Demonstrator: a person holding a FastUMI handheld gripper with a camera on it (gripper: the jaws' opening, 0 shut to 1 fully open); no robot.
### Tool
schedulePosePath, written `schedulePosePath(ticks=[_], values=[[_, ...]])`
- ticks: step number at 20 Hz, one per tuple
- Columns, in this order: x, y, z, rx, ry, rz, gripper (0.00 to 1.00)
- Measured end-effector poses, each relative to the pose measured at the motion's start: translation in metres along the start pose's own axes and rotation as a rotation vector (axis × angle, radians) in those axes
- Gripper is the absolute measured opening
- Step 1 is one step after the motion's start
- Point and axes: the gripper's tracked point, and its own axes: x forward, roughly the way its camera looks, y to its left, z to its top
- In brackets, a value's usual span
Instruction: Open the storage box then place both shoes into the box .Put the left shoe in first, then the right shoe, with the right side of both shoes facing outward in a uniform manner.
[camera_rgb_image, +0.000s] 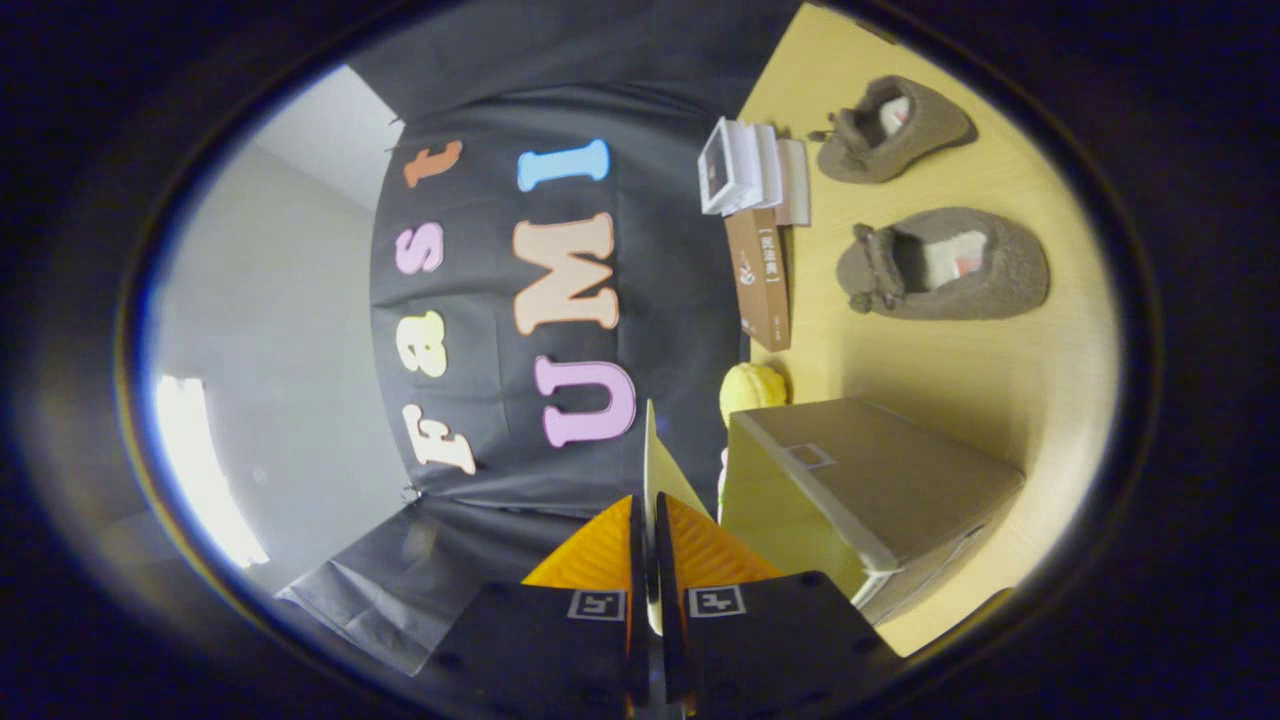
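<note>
On the pale wooden table (960, 370) I saw my gripper (648, 500) pinching the storage box's (880, 480) thin lid flap (655, 470) between both fingers, the two brown shoes (945, 265) lying well beyond, beside stacked books (755, 175).

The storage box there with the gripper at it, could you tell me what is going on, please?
A handheld gripper has its fingers closed on the thin flap of the storage box and holds it edge-on, lifted away from the box. The view is rolled sideways. Both shoes lie on the table beyond the box, not yet loaded. A stack of books and a yellow toy sit by the black cloth wall.
</note>
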Motion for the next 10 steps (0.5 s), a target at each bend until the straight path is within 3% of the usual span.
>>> schedulePosePath(ticks=[10], values=[[0.004,0.080,-0.086,-0.313,0.102,0.060,0.10]])
